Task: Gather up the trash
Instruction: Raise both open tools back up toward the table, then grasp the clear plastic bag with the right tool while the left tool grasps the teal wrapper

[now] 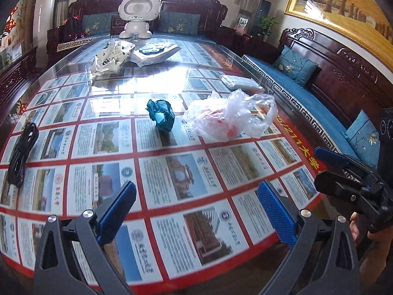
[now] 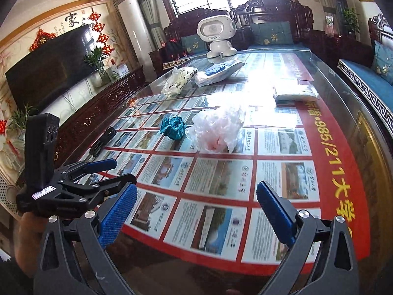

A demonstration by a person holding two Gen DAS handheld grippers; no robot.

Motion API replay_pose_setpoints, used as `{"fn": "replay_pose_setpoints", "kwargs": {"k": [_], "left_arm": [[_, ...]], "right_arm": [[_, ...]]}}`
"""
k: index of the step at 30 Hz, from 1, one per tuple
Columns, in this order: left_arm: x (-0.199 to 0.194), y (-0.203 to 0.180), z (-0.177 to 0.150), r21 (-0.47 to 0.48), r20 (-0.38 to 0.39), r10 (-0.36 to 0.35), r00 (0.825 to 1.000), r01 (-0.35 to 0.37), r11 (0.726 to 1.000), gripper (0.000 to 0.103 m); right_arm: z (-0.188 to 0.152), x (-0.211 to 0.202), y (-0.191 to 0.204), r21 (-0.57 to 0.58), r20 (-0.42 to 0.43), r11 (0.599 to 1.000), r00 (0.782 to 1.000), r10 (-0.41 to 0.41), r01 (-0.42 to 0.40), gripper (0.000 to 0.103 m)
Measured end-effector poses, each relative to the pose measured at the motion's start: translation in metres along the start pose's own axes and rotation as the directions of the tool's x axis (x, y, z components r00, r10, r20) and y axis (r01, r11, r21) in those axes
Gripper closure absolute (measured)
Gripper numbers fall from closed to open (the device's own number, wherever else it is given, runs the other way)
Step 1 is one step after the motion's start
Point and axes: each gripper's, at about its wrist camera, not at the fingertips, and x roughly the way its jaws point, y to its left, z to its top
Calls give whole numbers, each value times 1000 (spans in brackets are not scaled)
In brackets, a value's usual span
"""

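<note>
A crumpled teal wrapper [image 1: 161,117] lies mid-table, also in the right wrist view [image 2: 173,127]. Just right of it lies a crumpled clear plastic bag [image 1: 228,118] with red print, also in the right wrist view [image 2: 216,131]. A white printed plastic bag [image 1: 111,57] lies farther back, also in the right wrist view [image 2: 178,80]. My left gripper [image 1: 196,211] is open and empty above the table's near edge. My right gripper [image 2: 196,211] is open and empty, also near the edge. Each shows in the other's view: the right one [image 1: 331,162], the left one [image 2: 118,172].
The glass table [image 1: 172,172] covers printed posters. A black coiled cable [image 1: 21,154] lies at the left. A white toy robot [image 1: 137,16], a blue-and-white packet [image 1: 154,51] and a white folded package [image 1: 242,82] stand farther back. Wooden sofas surround the table.
</note>
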Motion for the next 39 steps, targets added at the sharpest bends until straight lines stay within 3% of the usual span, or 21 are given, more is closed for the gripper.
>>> {"fn": "replay_pose_setpoints", "kwargs": {"k": [10, 15, 20, 24, 27, 29, 30, 39], "left_arm": [[40, 24, 35, -34, 17, 19, 1000, -18, 999, 4], [52, 45, 44, -64, 4, 36, 999, -35, 997, 4], [53, 58, 45, -81, 3, 47, 999, -47, 996, 4], [53, 63, 46, -89, 3, 56, 998, -55, 995, 4], [52, 66, 46, -95, 5, 60, 998, -59, 994, 4], [52, 67, 46, -99, 5, 58, 998, -57, 993, 4], [53, 67, 46, -100, 6, 58, 998, -57, 993, 4], [61, 64, 57, -96, 45, 38, 998, -33, 995, 4]], "right_arm": [[43, 69, -9, -27, -80, 1000, 997, -13, 11, 9], [67, 103, -27, 47, -114, 999, 994, -1, 6, 9], [74, 137, -45, 181, -187, 982, 979, 77, -43, 9], [75, 153, -48, 241, -251, 970, 964, 88, -26, 9], [78, 156, -47, 237, -238, 971, 970, 58, 0, 9], [78, 159, -47, 238, -230, 971, 970, 80, -23, 26], [78, 160, -46, 232, -239, 972, 966, 95, -38, 45], [73, 134, -40, 81, -167, 997, 986, 7, 7, 53]]}}
